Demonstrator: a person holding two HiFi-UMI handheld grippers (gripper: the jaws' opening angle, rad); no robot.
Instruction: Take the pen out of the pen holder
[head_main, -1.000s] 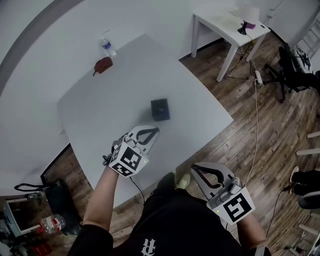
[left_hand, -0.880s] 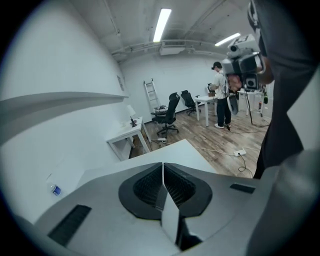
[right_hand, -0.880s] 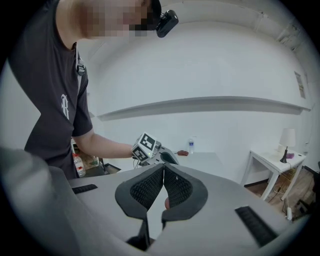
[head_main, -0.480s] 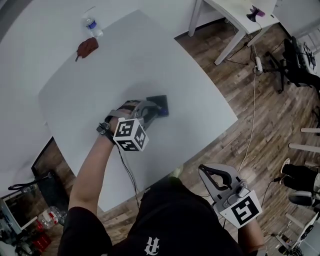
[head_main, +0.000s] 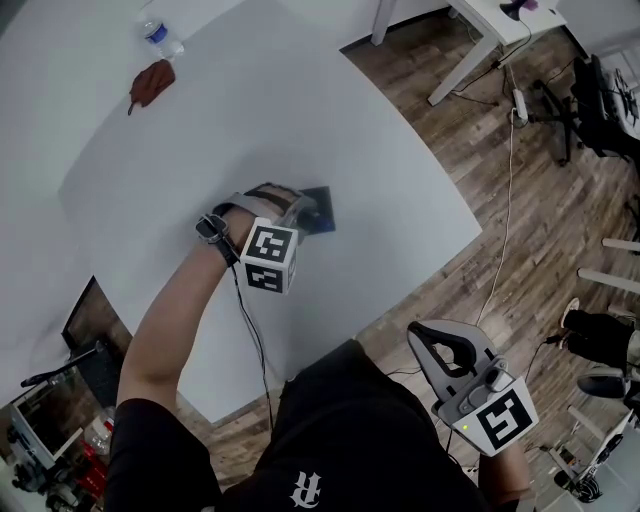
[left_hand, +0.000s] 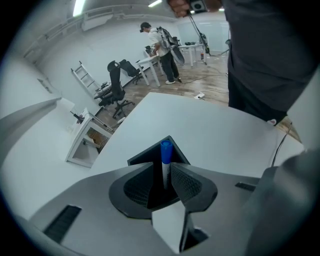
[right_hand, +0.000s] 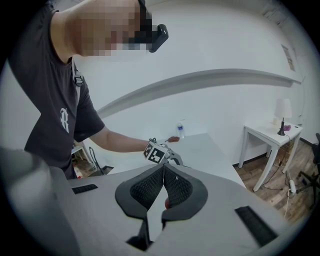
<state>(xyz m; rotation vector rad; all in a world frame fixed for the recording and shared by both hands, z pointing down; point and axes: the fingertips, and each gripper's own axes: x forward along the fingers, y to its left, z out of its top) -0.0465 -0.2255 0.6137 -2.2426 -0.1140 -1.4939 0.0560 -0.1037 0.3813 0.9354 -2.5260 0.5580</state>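
At the far left corner of the white square table (head_main: 250, 120) a clear plastic water bottle (head_main: 155, 35) and a small reddish-brown object (head_main: 150, 82) lie well apart from the work.

Nearer the middle, the left gripper (head_main: 300, 208) has just come down. A second ago it hung short of the black square pen holder (head_main: 322, 212) with its jaws together. Now it tips steeply over the holder and the jaws are opening. Its own view shows the white pen with a blue cap (left_hand: 165, 156) upright in the holder, standing in the gap between the two ribbed pads. The right-hand pad is just beside the shaft and the left-hand one is clearly apart from it. Neither pad presses on the pen, so nothing is gripped yet. The approach looks done. What is probably left is to close on the shaft below the cap and lift straight up, so that the holder does not tip or drag.

To the right, the right gripper (right_hand: 163, 167) has sunk a little lower and further right since a second ago. It is off the table over the wooden floor (head_main: 520, 200), its jaws pressed together with nothing in them, and it takes no part.
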